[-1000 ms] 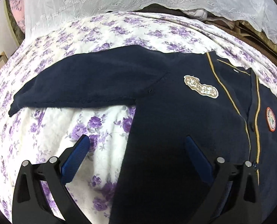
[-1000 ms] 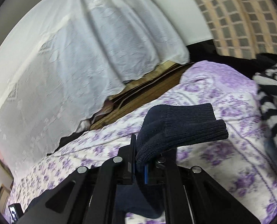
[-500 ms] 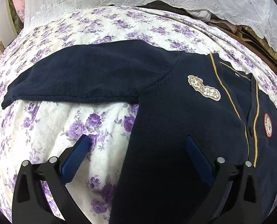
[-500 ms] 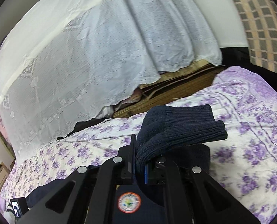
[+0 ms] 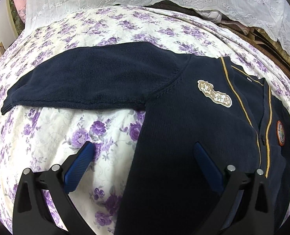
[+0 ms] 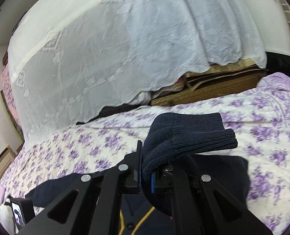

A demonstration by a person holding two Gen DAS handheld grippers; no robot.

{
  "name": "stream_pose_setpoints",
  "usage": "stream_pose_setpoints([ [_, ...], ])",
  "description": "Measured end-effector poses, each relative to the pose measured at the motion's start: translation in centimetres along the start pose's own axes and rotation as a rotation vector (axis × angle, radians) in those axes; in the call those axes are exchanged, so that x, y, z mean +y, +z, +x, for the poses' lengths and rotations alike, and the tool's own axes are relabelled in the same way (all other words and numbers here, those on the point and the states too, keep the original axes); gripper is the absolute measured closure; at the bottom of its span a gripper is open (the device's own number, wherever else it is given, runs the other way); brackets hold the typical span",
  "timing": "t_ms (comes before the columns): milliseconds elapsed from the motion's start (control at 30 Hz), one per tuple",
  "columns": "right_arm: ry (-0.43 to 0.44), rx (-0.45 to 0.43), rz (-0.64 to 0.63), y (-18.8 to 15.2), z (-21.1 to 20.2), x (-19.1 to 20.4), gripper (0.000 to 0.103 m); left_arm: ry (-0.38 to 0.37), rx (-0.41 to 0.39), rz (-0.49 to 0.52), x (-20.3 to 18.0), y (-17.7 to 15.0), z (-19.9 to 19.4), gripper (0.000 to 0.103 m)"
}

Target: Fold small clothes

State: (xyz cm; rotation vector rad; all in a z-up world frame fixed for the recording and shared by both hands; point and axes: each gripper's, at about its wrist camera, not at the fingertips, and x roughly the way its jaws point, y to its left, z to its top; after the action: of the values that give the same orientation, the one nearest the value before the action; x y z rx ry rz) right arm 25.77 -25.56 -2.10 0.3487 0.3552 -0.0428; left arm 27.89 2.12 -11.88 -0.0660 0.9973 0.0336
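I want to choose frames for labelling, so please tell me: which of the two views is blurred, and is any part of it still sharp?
Right wrist view: the floral bedspread and lace cloth are smeared by motion, while the right gripper and its pinched sleeve cuff stay sharp. Left wrist view: crisp throughout, the cardigan only dim near the bottom edge, with fisheye bending.

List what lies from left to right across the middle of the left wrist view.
Floral bedsheet → outstretched navy sleeve → cream name patch → gold-trimmed button placket → round orange-rimmed badge.
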Motion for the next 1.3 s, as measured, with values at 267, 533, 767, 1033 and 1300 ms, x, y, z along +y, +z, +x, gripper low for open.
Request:
stream_pose_setpoints([
  [267, 0.007, 0.110, -0.084, -3.2, 3.4, 2.6, 0.096, 0.001, 0.004, -0.002, 0.1, 0.1, 0.3, 0.004],
  [533, -0.006, 0.248, -0.186, -6.6, 6.8, 4.2, 0.096, 0.004, 0.007, -0.003, 0.2, 0.3, 0.5, 0.004],
  [767, 0.080, 0.471, -0.331, -9.2, 9.6, 6.8, 0.055, 0.003, 0.008, -0.002, 0.2, 0.3, 0.6, 0.004],
  [1033, 0.130, 0.434, -0.415, -7.7, 3.9, 6.8, 0.041, -0.003, 0.009, 0.001, 0.2, 0.3, 0.6, 0.004],
  [1300, -0.037, 0.318, -0.204, -3.2, 0.1, -4.0, 0.065, -0.363, -0.022, -0.106, 0.8, 2.4, -3.0, 0.005],
])
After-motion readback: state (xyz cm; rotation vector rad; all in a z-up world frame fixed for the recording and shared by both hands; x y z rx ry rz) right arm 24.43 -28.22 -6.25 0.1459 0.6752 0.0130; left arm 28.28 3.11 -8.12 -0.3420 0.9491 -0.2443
